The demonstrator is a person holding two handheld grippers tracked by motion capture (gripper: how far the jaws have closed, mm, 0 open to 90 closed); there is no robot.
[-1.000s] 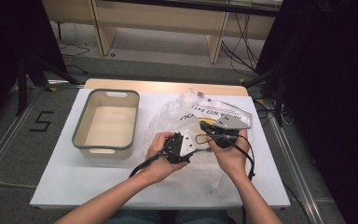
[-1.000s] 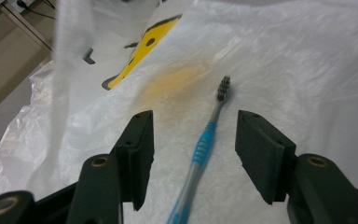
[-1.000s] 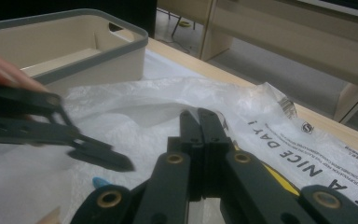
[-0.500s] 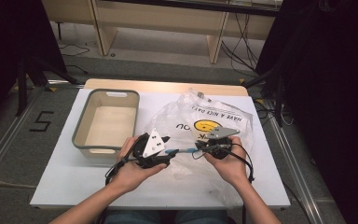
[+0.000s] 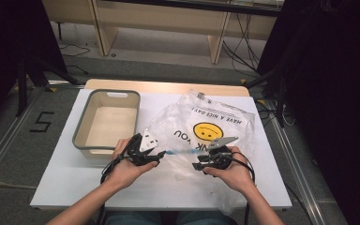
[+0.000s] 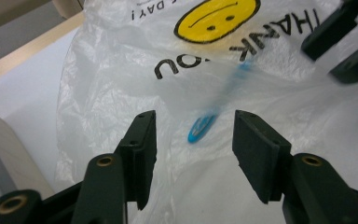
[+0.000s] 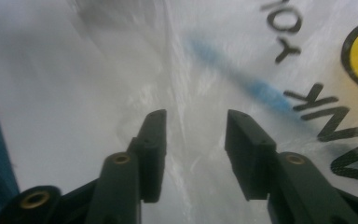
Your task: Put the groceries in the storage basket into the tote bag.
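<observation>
Far left on the white worktop [image 5: 65, 178]: a grey-rimmed beige bin [image 5: 86, 140], open-topped. Just right of its near corner, left hand [image 5: 124, 166] palm-in around the left gripper [image 5: 159, 154], forearm rising from the bottom edge at a slant, fingers [image 6: 142, 140] pointing right toward the other hand, held partly apart and closing slightly, nothing pinched. Between those fingers in the left gripper view, a blue toothbrush [image 6: 203, 128] inside a clear plastic bag [image 5: 206, 117], one rounded blue end sharp, the rest of the shaft blurred behind crinkled film. Bag spread across the middle of the worktop, printed with a yellow smiley [image 5: 207, 130] and black lettering, upside down from the person's side. Farther right, right hand [image 5: 232, 171] cupped under the right gripper [image 5: 198, 165], pointing left, fingers [image 7: 154, 140] just sprung apart, hovering over bag film with none clamped. In the right gripper view, toothbrush a faint blue smear; bristle end hard to make out.
</observation>
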